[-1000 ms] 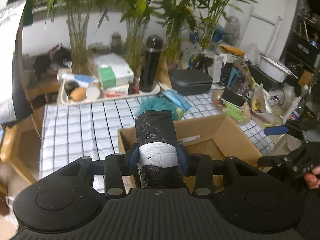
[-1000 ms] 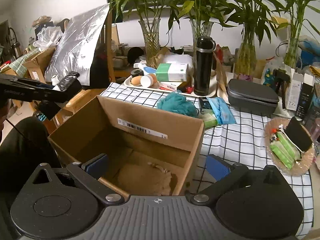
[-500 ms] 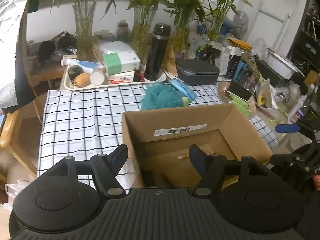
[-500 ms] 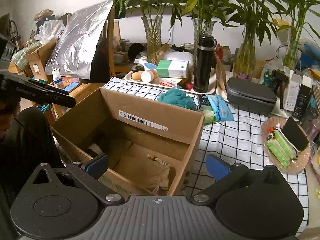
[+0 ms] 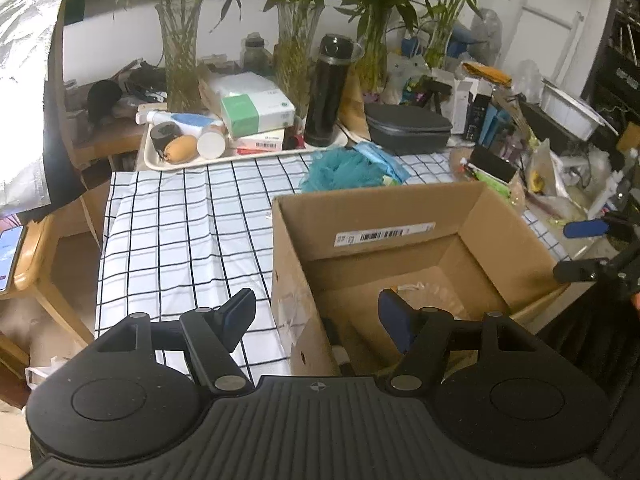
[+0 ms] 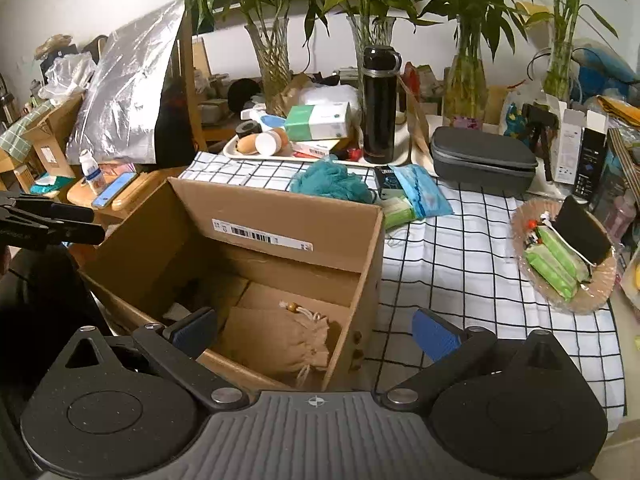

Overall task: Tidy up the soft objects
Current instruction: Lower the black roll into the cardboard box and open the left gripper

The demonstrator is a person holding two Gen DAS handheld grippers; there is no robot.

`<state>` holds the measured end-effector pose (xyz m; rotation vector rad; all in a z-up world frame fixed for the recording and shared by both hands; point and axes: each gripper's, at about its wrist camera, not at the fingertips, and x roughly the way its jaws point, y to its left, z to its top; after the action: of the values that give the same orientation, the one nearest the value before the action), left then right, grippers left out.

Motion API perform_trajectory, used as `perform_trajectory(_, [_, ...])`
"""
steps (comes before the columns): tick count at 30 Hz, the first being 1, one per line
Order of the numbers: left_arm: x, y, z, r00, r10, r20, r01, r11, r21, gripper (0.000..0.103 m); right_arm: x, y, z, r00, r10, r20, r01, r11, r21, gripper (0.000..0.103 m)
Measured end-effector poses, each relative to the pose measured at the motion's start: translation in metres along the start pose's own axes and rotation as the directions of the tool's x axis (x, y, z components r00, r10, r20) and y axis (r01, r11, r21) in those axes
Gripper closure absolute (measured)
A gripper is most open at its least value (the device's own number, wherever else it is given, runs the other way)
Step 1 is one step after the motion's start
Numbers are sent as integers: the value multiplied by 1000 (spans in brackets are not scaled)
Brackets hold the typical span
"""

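Note:
An open cardboard box (image 5: 400, 208) (image 6: 280, 208) stands on the checked tablecloth. A tan drawstring pouch (image 6: 280, 344) (image 5: 432, 292) lies on its floor. In the box's near left corner a dark, partly hidden shape (image 6: 192, 284) shows. My left gripper (image 5: 316, 308) hangs open over the box's near corner with nothing between its fingers. My right gripper (image 6: 314, 322) is open and bare over the box's right wall. Beyond the box lie a teal mesh sponge (image 5: 340, 172) (image 6: 328, 180) and a blue packet (image 6: 420, 192).
At the back stand a tray (image 5: 180, 164) with a tissue box, a black flask (image 6: 380, 108), a grey case (image 6: 480, 160) and glass vases of bamboo. A woven basket (image 6: 568, 296) of green packs sits on the right. A phone (image 6: 114, 194) lies on a wooden stool.
My left gripper has let go of the black roll with a white band, which has dropped into the box. Its jaws now stand wide apart.

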<state>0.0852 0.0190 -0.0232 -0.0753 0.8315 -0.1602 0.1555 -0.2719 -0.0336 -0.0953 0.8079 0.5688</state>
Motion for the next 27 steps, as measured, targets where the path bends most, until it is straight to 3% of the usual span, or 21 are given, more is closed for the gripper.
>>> perform_trajectory(10, [11, 3, -3, 999, -20, -32, 19, 1000, -10, 36, 7, -3, 1, 999, -42, -23, 43, 999, 8, 0])
perform_trajectory(16, [15, 5, -1, 1000, -18, -19, 17, 1000, -23, 25, 8, -7, 4, 997, -70, -28, 71, 997, 42, 0])
perform_trajectory(27, [21, 5, 9, 999, -34, 5, 35, 999, -25, 25, 10, -12, 14, 996, -84, -15, 85, 994, 64, 0])
